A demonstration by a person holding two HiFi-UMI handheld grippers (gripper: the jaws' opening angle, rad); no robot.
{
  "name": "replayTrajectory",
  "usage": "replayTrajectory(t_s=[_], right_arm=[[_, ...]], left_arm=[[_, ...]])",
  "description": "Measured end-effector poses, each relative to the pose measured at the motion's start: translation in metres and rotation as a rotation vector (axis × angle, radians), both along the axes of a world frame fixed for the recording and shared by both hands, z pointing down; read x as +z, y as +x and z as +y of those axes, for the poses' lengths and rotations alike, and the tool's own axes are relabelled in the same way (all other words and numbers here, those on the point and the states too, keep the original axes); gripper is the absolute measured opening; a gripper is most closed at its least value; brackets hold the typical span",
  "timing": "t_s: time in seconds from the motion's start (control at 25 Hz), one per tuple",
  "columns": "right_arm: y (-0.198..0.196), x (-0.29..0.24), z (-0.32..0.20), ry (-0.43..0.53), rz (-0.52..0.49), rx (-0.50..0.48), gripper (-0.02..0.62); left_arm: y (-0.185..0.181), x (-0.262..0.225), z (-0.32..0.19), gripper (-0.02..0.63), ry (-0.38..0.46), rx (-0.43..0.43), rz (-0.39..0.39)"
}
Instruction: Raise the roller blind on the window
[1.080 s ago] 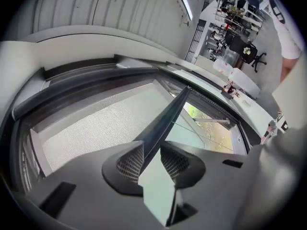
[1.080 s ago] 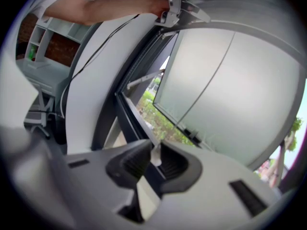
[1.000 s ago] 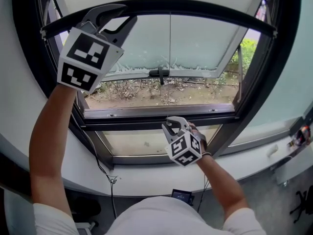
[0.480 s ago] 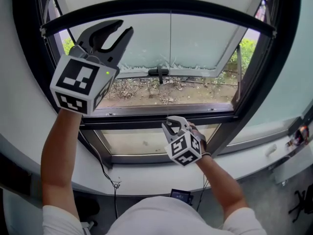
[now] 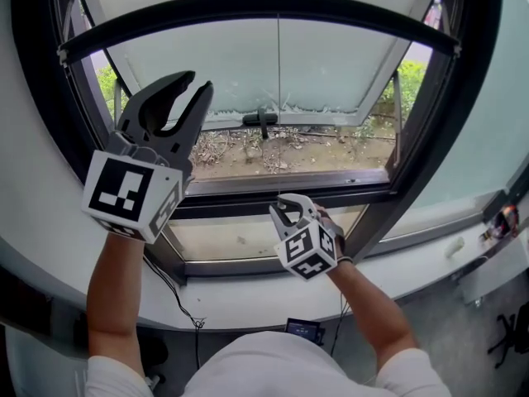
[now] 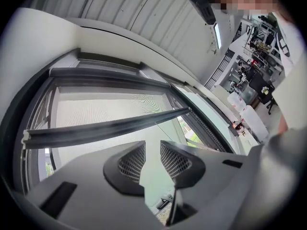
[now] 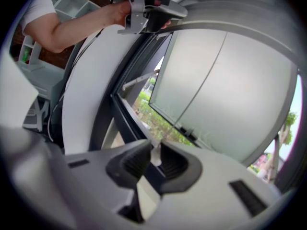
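At window [image 5: 434, 155] | L claw [image 5: 197, 81] agape, empty | R claw [image 5: 287, 208] pinching thin cord [image 5: 278, 98] | blind bar [image 5: 248, 8] dark, slim

Head view: overhead, steeply down onto window [image 5: 281, 184], near. Left tool [image 5: 195, 83] view: angled up at blind bar [image 6: 105, 128]. Right tool [image 5: 291, 207] view: faces pane, close. All share window.

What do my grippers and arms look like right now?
The left gripper and right gripper are grey with dark curved jaws and mesh-textured pads. Each carries a white cube with black square markers. Arms are bare below short white sleeves.
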State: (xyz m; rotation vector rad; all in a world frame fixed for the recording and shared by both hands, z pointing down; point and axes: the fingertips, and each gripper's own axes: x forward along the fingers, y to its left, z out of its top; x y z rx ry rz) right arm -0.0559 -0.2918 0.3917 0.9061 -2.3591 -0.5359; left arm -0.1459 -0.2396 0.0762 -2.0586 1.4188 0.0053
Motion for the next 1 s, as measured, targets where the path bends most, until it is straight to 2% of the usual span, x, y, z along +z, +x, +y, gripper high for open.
replayTrajectory(t_s=[0.24, 0.76, 1.0], right_arm=[[-0.001, -0.008, 0.001, 0.019, -0.022, 0.003, 0.073], [-0.009, -0.041, 0.009, 0.07, -0.12, 0.004, 0.072], [-0.008, -0.046, 0.009, 0.057, -0.183, 0.016, 0.072]], left_arm=[[0.002, 0.04, 0.005, 0.109, -0.063, 0.027, 0.057], [-0.011, 0.112, 0.017, 0.109, -0.187, 0.063, 0.248], [-0.006, 0.142, 0.021, 0.109, -0.249, 0.088, 0.26]])
